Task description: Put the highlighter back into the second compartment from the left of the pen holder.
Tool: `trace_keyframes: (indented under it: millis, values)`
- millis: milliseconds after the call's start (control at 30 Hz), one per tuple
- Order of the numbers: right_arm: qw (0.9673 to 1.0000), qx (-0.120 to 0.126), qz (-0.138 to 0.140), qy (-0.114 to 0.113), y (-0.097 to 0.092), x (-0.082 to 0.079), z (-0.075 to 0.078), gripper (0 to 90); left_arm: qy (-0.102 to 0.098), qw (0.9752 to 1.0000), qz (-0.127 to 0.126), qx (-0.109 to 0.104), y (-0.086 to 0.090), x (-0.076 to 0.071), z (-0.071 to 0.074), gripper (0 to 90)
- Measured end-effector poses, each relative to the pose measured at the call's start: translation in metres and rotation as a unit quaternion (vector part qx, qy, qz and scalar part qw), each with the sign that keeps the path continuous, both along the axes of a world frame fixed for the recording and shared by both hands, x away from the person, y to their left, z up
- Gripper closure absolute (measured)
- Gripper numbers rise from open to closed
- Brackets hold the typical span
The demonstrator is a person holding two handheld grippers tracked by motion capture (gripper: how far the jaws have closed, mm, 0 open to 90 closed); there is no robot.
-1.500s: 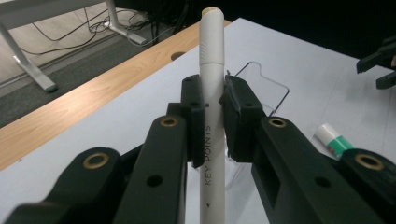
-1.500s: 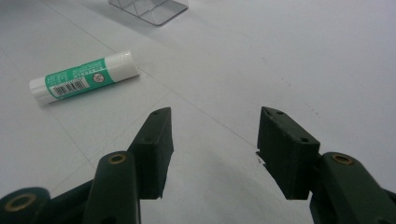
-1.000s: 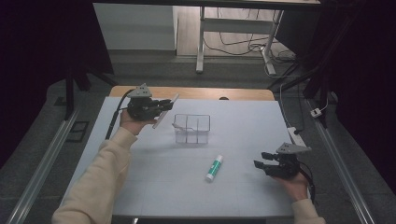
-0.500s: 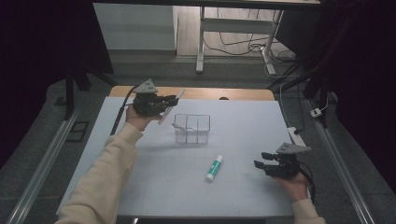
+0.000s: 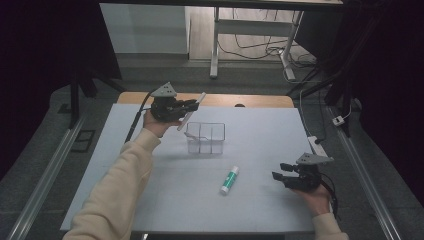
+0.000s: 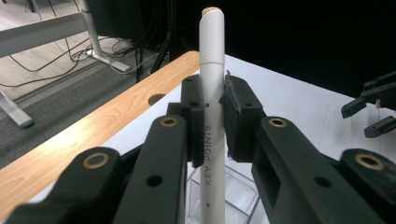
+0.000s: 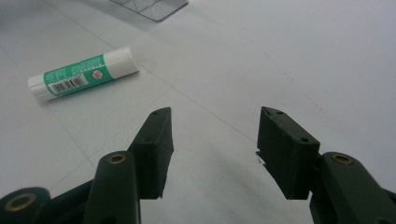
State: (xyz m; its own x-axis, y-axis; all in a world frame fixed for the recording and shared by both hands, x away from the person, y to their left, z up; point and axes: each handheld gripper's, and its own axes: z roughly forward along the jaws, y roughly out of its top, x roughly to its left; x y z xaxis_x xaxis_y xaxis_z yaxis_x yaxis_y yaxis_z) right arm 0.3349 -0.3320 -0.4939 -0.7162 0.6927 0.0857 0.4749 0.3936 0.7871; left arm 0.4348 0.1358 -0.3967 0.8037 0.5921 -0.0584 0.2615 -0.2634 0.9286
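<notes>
Pen (image 5: 190,111) above bin (image 5: 205,138), glue stick (image 5: 229,180) in front

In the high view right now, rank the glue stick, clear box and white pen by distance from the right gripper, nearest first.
From the right gripper:
1. Glue stick, lying just to its left.
2. Clear box, mid-table, farther back.
3. White pen, held in the left gripper above the box's far left side.

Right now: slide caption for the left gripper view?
Left tool shut on white pen above clear box.
</notes>
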Motion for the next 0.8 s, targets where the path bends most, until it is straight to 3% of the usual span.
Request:
trace_keyframes:
  millis: [800]
  values:
    - [1.0000, -0.001, -0.003, 0.001, -0.001, 0.000, -0.002, 44.9, -0.005, 0.9997, -0.024, 0.004, -0.029, 0.008, 0.000, 79.1]
